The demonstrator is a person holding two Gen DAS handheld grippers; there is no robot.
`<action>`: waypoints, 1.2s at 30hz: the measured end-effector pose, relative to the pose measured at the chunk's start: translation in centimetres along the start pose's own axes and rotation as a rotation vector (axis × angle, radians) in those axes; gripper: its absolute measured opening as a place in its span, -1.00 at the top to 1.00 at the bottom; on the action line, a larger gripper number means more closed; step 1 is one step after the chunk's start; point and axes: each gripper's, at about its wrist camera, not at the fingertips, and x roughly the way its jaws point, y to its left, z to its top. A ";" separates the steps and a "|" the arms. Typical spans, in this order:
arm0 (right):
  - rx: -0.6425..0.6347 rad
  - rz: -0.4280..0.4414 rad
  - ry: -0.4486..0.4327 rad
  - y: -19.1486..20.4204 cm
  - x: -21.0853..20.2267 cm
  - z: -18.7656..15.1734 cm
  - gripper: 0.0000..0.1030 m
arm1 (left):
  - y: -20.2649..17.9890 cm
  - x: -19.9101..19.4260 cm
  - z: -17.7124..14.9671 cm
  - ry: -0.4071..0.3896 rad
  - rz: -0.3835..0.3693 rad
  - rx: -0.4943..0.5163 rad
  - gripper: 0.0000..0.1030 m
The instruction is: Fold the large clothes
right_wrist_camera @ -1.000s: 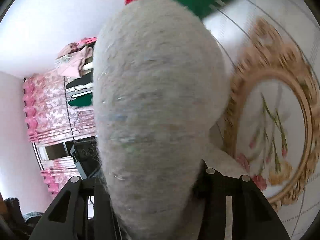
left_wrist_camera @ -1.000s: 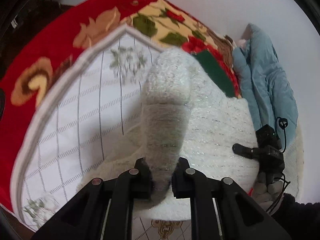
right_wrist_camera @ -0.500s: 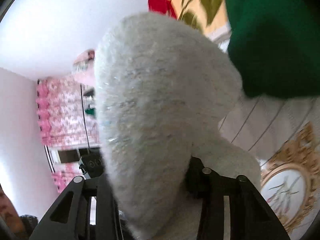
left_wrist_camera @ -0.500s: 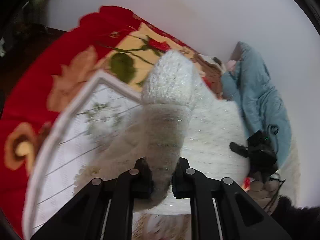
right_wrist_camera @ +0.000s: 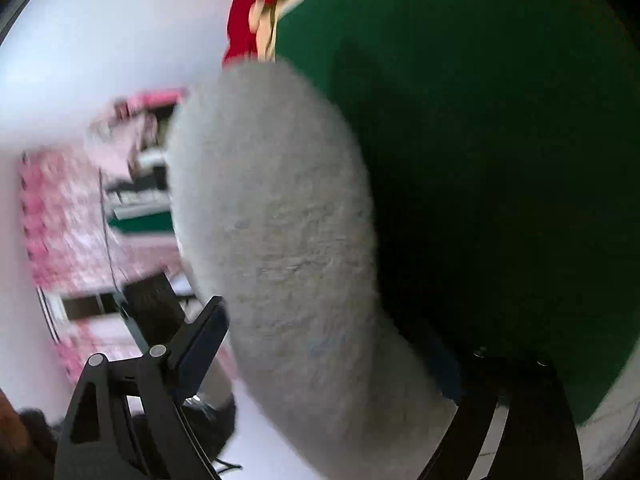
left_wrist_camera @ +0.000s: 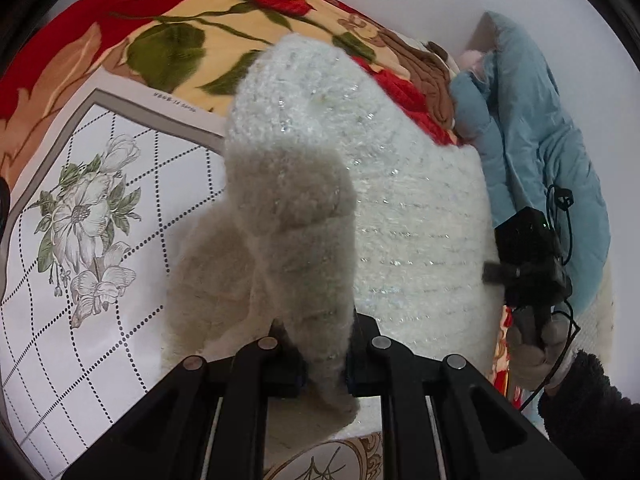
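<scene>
Gripping white sweater [left_wrist_camera: 304,208], left tool [left_wrist_camera: 324,364]

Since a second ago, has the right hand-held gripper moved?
Yes. In the left wrist view, the right hand-held gripper sits further over the light blue padded jacket; its jaws have just opened.

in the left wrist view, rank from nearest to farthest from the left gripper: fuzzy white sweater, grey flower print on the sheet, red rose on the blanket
1. Fuzzy white sweater: pinched in the left gripper, rising straight ahead.
2. Grey flower print on the white checked sheet: off to the left, midway up.
3. Red rose on the red floral blanket: far edge, top of view.
</scene>
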 end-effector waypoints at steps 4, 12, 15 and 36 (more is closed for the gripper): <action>-0.075 -0.059 0.042 2.9 3.9 1.1 -0.11 | 0.6 -0.7 0.2 -0.015 0.038 0.012 0.79; -0.085 0.080 -0.032 9.0 4.0 -0.6 0.10 | 1.2 -7.4 2.0 -0.112 0.024 -0.023 0.79; -0.128 0.160 -0.068 12.9 3.4 0.3 0.10 | 0.0 -11.1 3.9 -0.171 0.019 -0.011 0.79; 0.225 0.281 -0.292 -5.6 -6.1 4.3 -0.59 | -3.7 6.1 14.4 0.002 -0.017 0.052 0.63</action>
